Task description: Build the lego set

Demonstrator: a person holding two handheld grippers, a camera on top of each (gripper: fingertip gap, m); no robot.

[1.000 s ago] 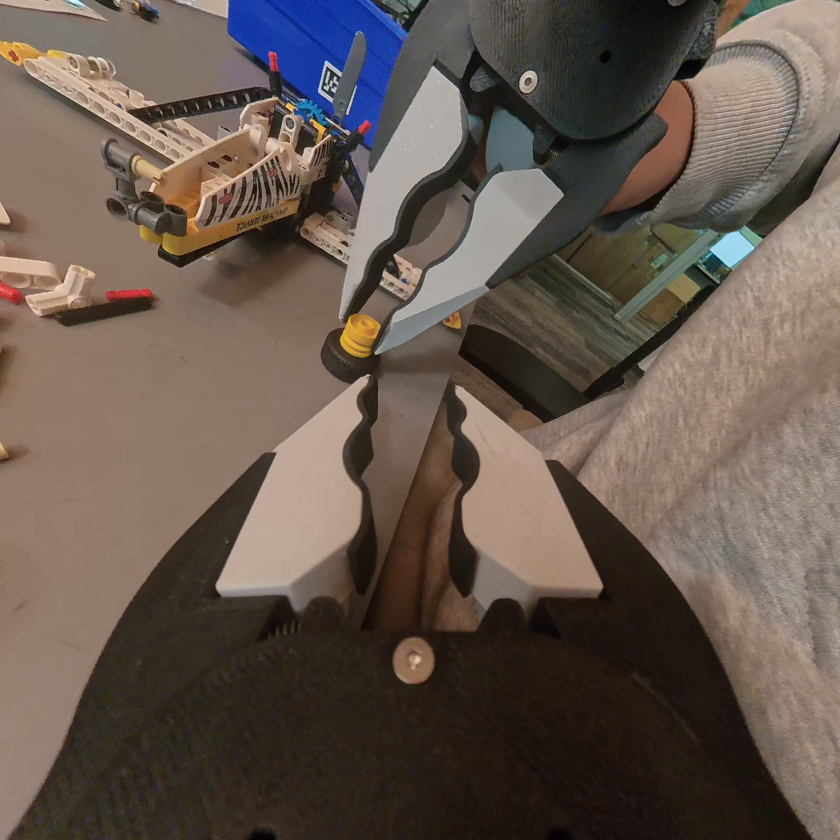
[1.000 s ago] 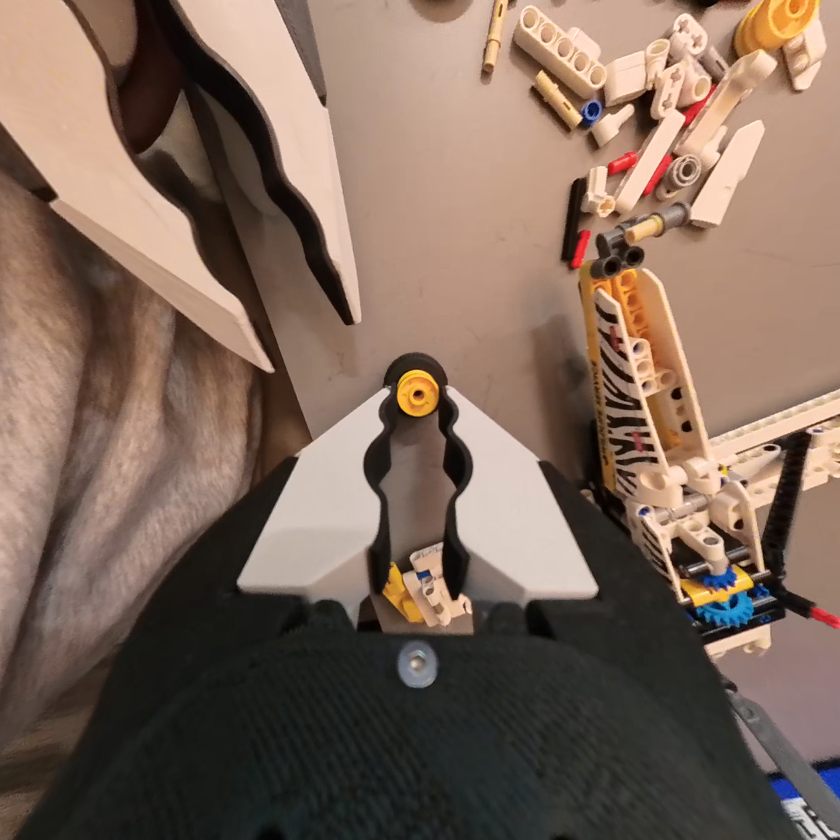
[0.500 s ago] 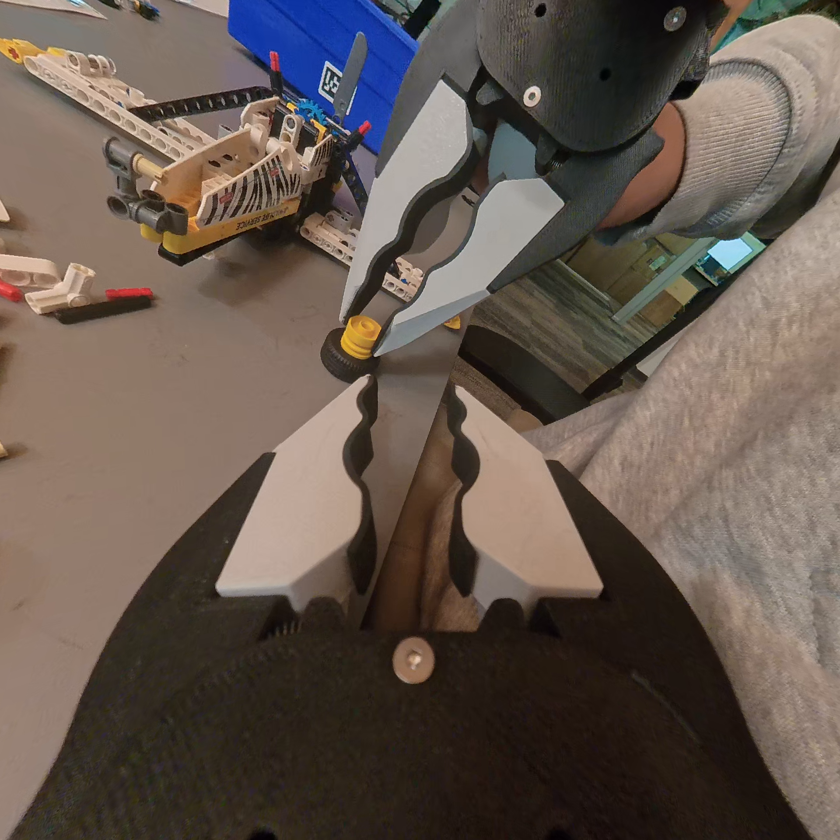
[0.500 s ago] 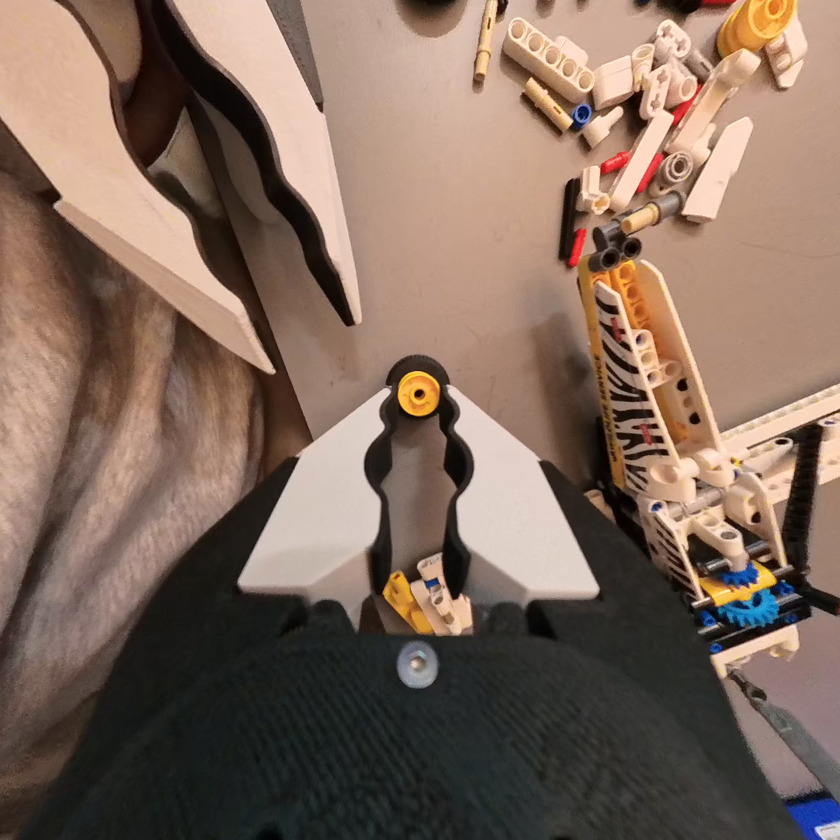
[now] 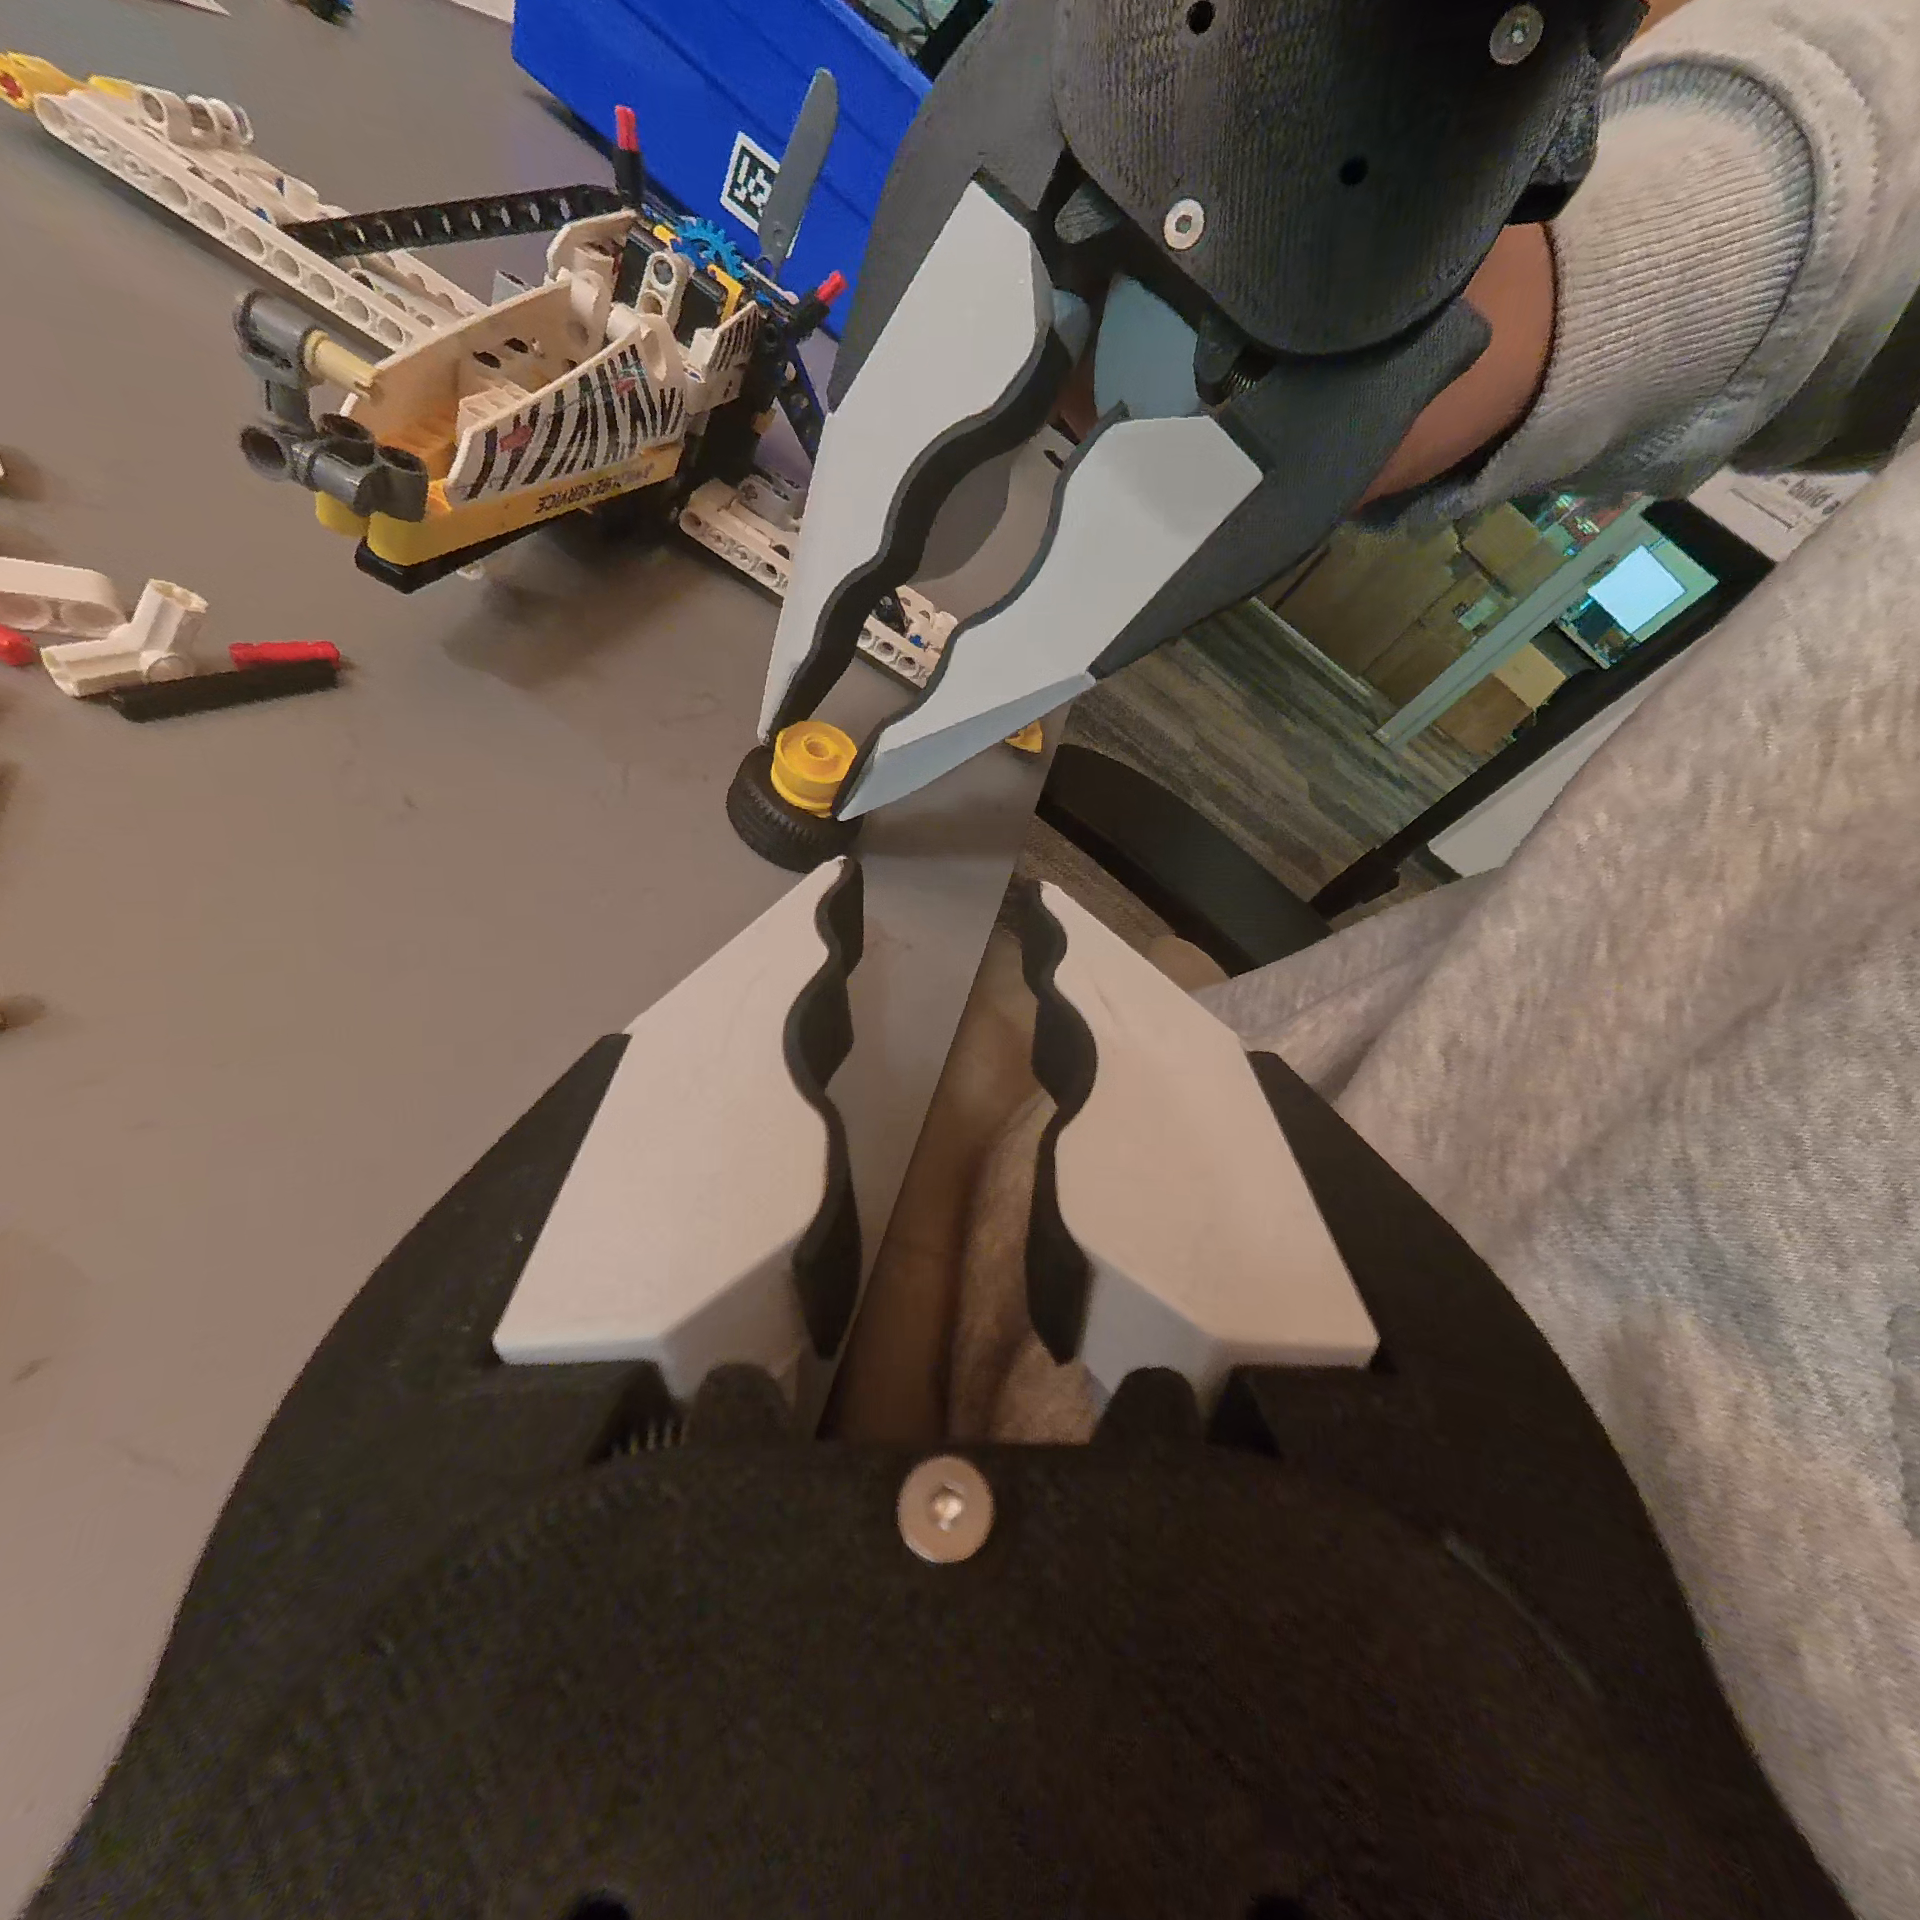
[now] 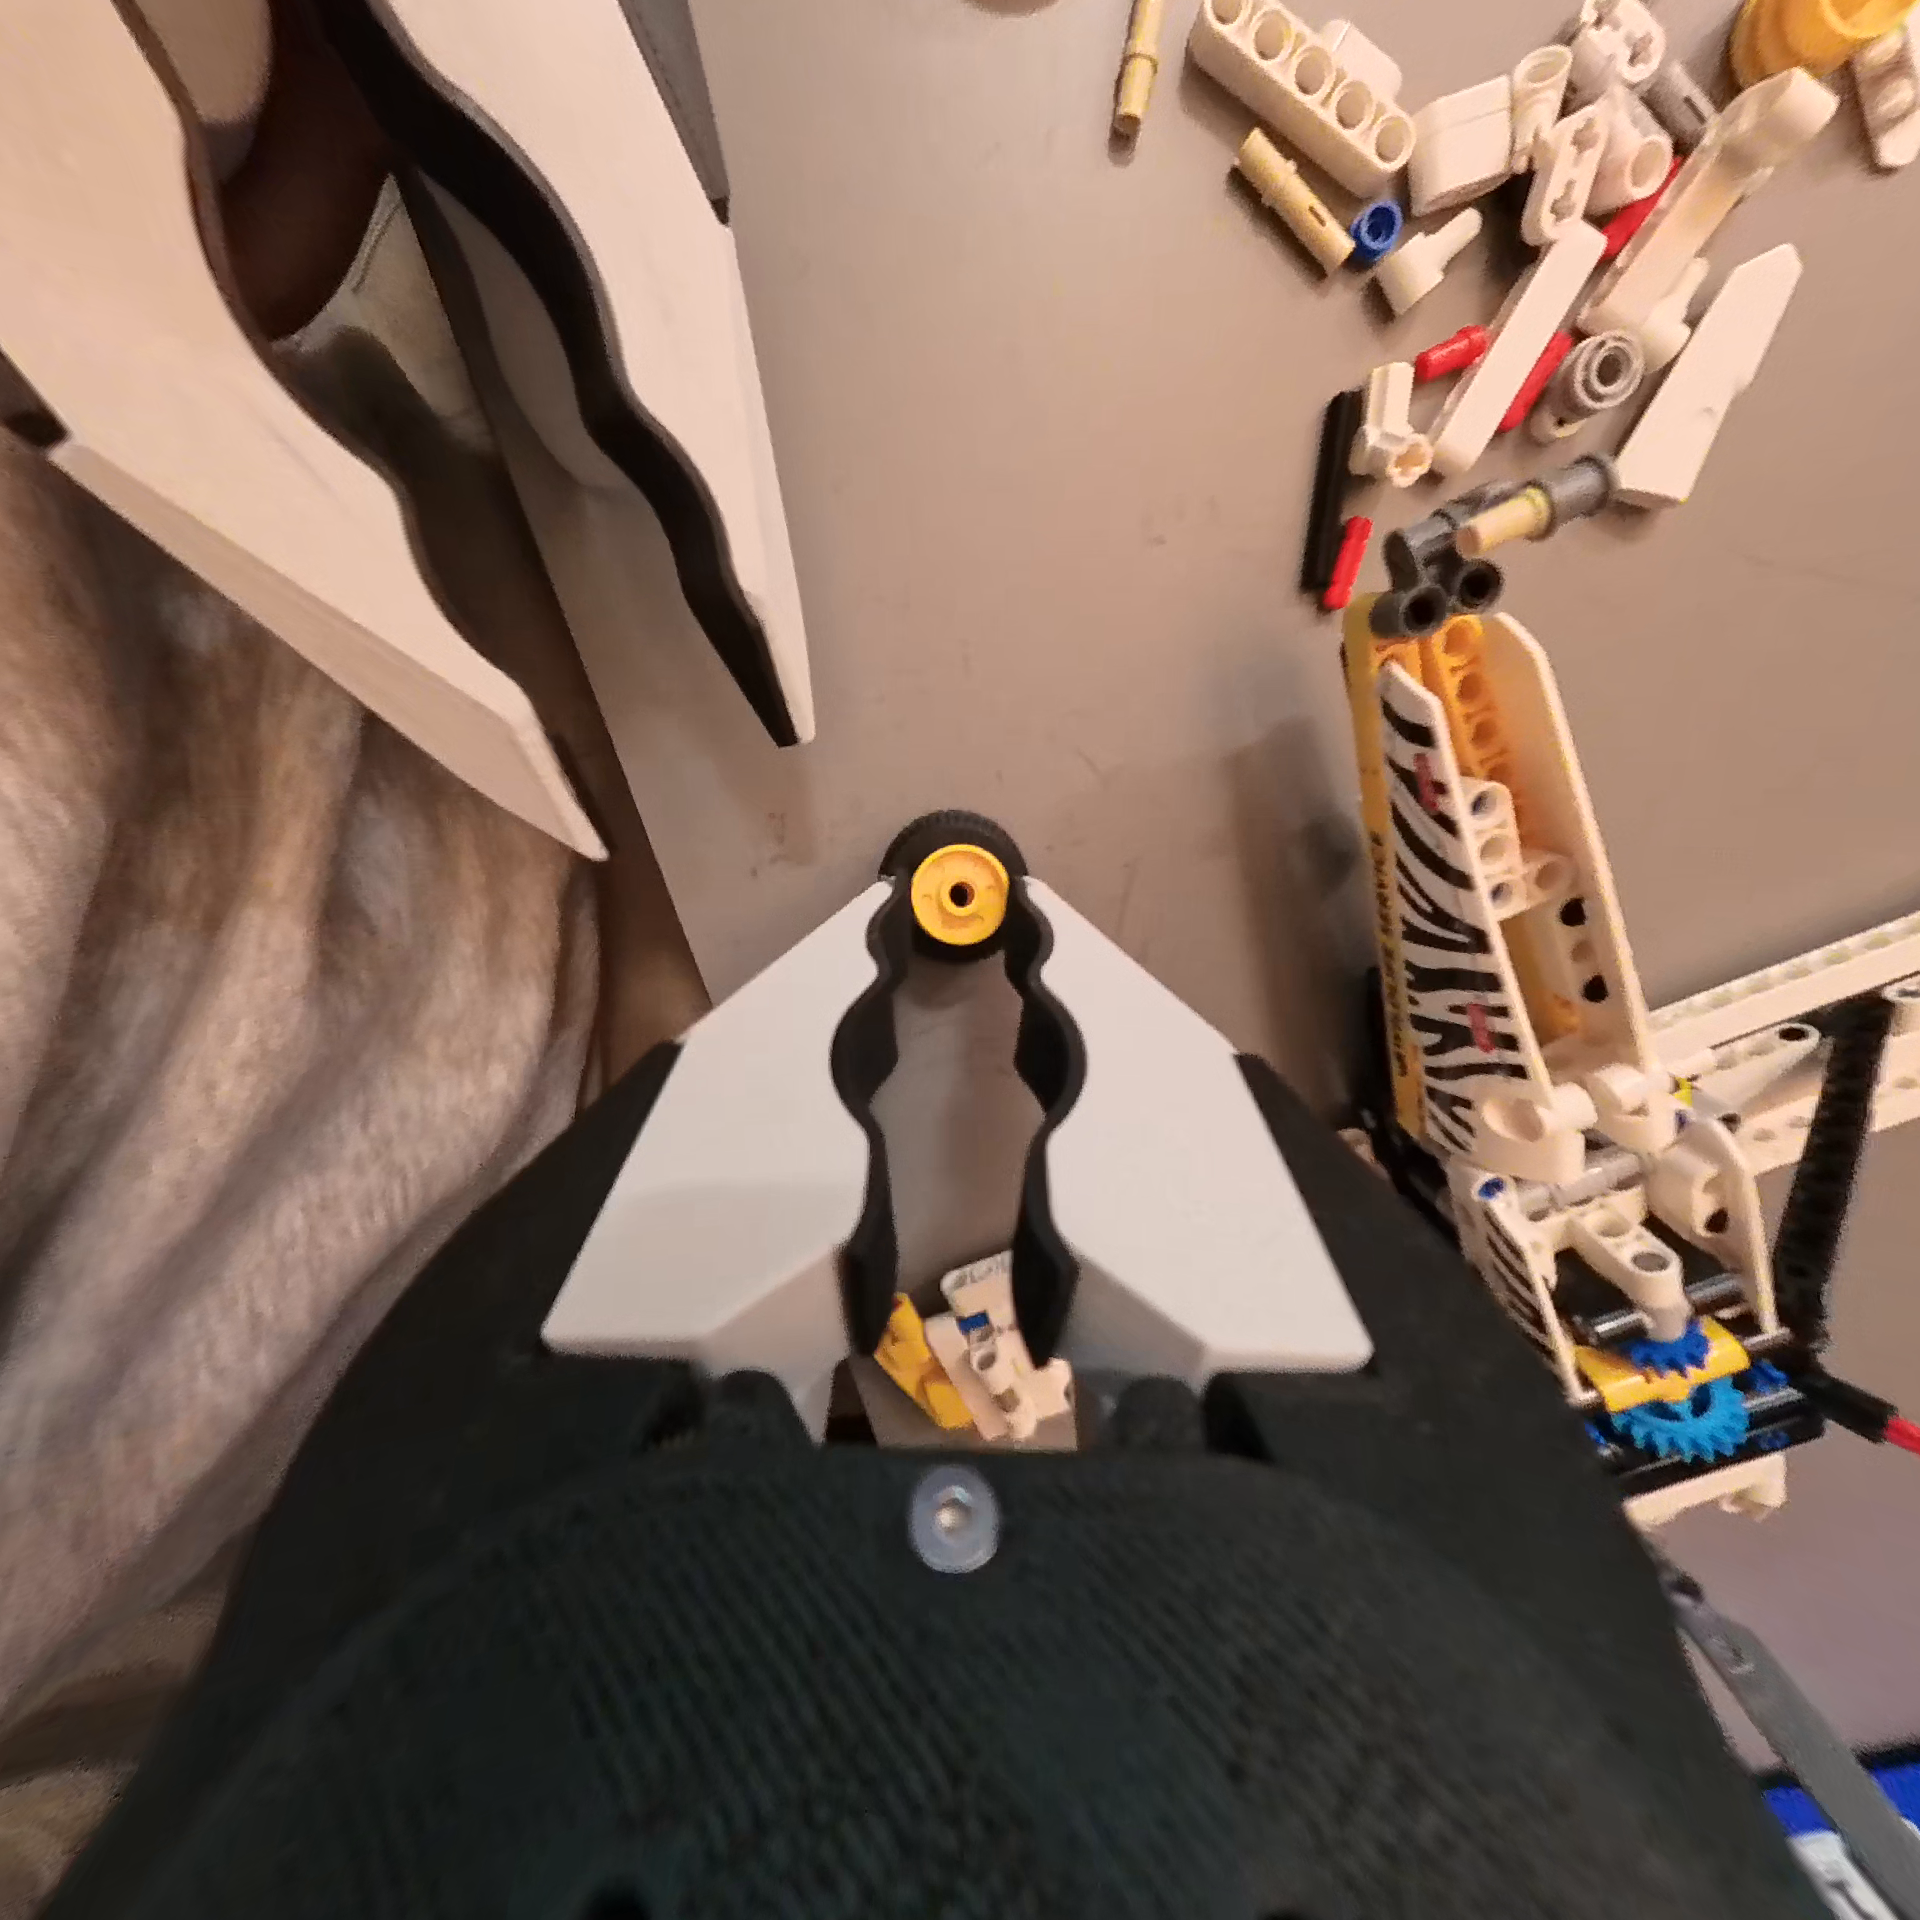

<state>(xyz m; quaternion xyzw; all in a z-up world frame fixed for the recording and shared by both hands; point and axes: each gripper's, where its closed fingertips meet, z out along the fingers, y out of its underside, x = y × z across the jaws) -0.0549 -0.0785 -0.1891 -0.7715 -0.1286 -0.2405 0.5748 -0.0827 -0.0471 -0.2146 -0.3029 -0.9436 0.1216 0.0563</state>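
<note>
A small wheel with a yellow hub [image 6: 958, 894] and a black tyre [image 5: 774, 826] rests on the grey table near its front edge. My right gripper [image 6: 958, 888] is shut on the yellow hub; in the left wrist view it [image 5: 816, 769] comes down from above. My left gripper [image 5: 935, 878] is open and empty, its tips just short of the wheel; it also shows in the right wrist view [image 6: 691, 795]. The part-built model with zebra-striped panels [image 5: 540, 436] lies on the table, also in the right wrist view [image 6: 1475, 883].
Several loose white, red and yellow pieces [image 6: 1558, 208] lie beyond the model. A blue bin [image 5: 707, 125] stands behind the model. White, red and black pieces [image 5: 177, 655] lie at the left. A person's grey sleeve [image 5: 1662, 260] and lap border the table edge. The tips of one gripper are about 5 cm away from the tips of the other.
Almost nothing. My right gripper stays shut on the wheel hub and its body tilts slightly. My left gripper stays open in the same place.
</note>
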